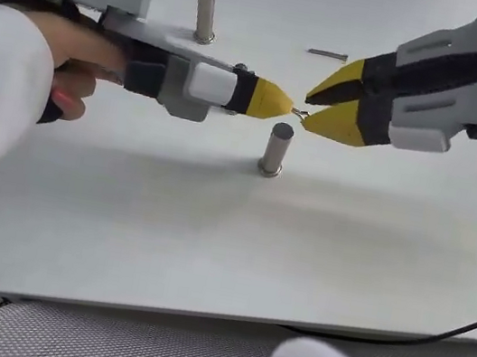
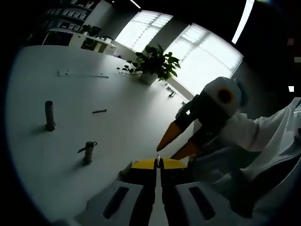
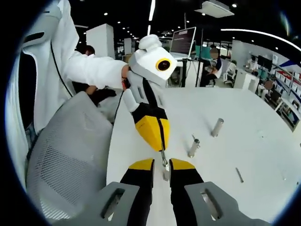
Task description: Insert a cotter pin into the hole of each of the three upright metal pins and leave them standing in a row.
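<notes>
Observed from the head view: the left gripper (image 1: pixel 286 104) reaches in from the left with its jaws pressed together on a small cotter pin (image 1: pixel 298 112), which projects from the yellow tips. The left gripper view confirms this, showing the jaws closed and the cotter pin (image 2: pixel 158 157) standing out between them. The right gripper (image 1: pixel 307 109) comes in from the right with its jaws spread, one tip above and one below the free end of the cotter pin. I cannot tell whether either tip touches it.

The held cotter pin is in the air over the white table (image 1: pixel 212 229). It is above and just behind the near metal pin (image 1: pixel 276 148), which stands upright and apart from both grippers. The far metal pin (image 1: pixel 204 15) stands upright towards the back. A third metal pin (image 2: pixel 88 153) stands upright, and a cotter pin appears to be fitted through its top. A loose cotter pin (image 1: pixel 327 54) lies flat on the table, well apart from the grippers.
</notes>
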Motion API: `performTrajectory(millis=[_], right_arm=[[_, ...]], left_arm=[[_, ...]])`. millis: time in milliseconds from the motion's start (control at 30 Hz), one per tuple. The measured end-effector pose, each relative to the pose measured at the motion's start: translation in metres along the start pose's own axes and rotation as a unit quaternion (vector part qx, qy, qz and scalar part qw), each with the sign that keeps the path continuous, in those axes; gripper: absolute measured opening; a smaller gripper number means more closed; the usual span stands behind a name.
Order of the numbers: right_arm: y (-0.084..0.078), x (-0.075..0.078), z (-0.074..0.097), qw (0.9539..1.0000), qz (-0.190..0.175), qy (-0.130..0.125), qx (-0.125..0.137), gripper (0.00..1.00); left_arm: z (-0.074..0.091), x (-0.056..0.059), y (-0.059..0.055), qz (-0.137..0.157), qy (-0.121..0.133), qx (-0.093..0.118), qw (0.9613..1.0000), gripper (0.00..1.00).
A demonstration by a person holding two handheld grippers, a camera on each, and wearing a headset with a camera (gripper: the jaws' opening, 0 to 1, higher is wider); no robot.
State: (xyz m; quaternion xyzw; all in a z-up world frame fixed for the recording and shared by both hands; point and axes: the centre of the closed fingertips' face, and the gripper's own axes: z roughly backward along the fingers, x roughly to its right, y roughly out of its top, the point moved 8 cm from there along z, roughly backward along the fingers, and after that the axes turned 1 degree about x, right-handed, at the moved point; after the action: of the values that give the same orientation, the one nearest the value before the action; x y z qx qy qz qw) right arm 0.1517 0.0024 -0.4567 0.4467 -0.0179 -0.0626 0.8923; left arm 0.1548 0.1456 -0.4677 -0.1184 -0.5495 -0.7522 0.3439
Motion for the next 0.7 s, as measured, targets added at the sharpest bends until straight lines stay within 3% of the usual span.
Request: performTrajectory(millis=[67,267,333,400,500,700], right_arm=[[-0.004,0.0,-0.001,0.9998,-0.019,0.006,0.002,0.08],[-0.007,-0.003,-0.004,0.9991,-0.037,0.017,0.011,0.08],[-0.007,-0.007,-0.005,0.9974,-0.056,0.042,0.016,0.08],[-0.007,-0.007,-0.007,0.9977,-0.053,0.039,0.015,0.07],[-0.01,-0.008,-0.01,0.9981,-0.047,0.041,0.002,0.06],[-0.012,-0.011,-0.013,0.9973,-0.051,0.053,0.004,0.01]], left_arm=[[0.001,0.003,0.001,-0.031,-0.008,0.0,0.9995,0.0],[0.002,0.011,0.001,-0.085,-0.024,-0.011,0.9961,0.0],[0.002,0.012,0.0,-0.104,-0.022,-0.017,0.9942,0.0],[0.001,0.012,-0.002,-0.135,-0.025,-0.024,0.9902,0.0],[0.0,0.013,-0.005,-0.15,-0.03,-0.03,0.9877,0.0],[0.0,0.017,-0.007,-0.177,-0.044,-0.028,0.9829,0.0]])
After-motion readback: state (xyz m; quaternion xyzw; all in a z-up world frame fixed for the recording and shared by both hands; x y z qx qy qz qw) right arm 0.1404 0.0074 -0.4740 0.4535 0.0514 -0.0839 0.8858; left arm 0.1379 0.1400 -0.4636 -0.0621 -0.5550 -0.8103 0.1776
